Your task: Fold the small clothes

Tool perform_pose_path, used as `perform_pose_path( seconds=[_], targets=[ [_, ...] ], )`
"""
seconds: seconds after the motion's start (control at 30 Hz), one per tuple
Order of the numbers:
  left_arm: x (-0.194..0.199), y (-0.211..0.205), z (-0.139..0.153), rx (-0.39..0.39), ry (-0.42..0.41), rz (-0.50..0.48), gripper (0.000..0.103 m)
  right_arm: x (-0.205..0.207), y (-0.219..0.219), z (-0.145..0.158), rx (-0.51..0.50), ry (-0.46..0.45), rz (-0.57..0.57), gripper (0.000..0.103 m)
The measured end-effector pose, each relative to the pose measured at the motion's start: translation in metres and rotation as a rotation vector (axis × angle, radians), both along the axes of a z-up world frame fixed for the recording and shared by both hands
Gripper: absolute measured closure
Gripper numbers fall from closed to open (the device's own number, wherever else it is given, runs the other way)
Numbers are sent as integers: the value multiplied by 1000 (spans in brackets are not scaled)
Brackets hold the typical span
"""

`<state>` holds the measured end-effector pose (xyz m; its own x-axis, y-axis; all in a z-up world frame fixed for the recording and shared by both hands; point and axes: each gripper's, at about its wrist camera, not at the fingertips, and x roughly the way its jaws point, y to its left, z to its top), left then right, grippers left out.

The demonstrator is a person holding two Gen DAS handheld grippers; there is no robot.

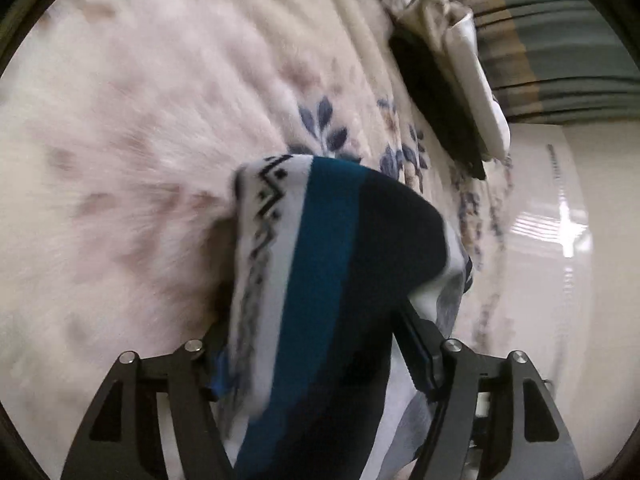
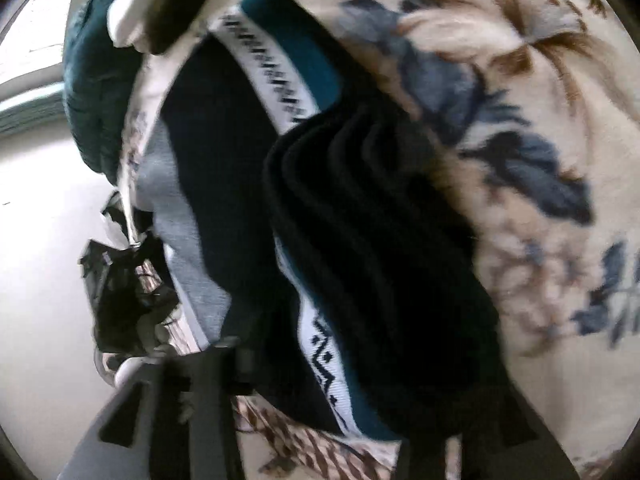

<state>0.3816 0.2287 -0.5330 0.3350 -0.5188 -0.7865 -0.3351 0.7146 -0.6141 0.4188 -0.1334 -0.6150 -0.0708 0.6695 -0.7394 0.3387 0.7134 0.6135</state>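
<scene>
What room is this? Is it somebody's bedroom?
Probably a bedroom, yes. A fluffy cream blanket with blue flowers is spread out like bedding, striped curtains hang behind it, and a blue, white and dark striped garment is being folded on top.

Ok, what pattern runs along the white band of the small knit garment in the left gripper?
A black zigzag with small diamonds on the small knit garment, clearest in the left wrist view.
</scene>
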Motion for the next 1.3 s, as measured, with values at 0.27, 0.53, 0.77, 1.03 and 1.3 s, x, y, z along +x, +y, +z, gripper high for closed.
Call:
perform_pose_path(
  seconds=[0.27, 0.53, 0.77, 1.03, 1.3],
  targets=[
    [-103, 7, 34, 423, 90, 116, 24, -2, -78, 52, -198, -71, 140, 38],
    [-126, -2, -45, 449, 222, 98, 0, 107, -57, 72, -233, -301, 134, 38],
    [-104, -13, -56, 499, 282, 127, 0, 186, 14, 38, -214, -294, 255, 89],
    [-67, 2, 13, 397, 166, 177, 2, 193, 14, 79, -319, -448, 218, 90],
    [99, 4, -20, 150, 64, 103, 35, 209, 23, 58, -319, -394, 230, 90]
  ],
)
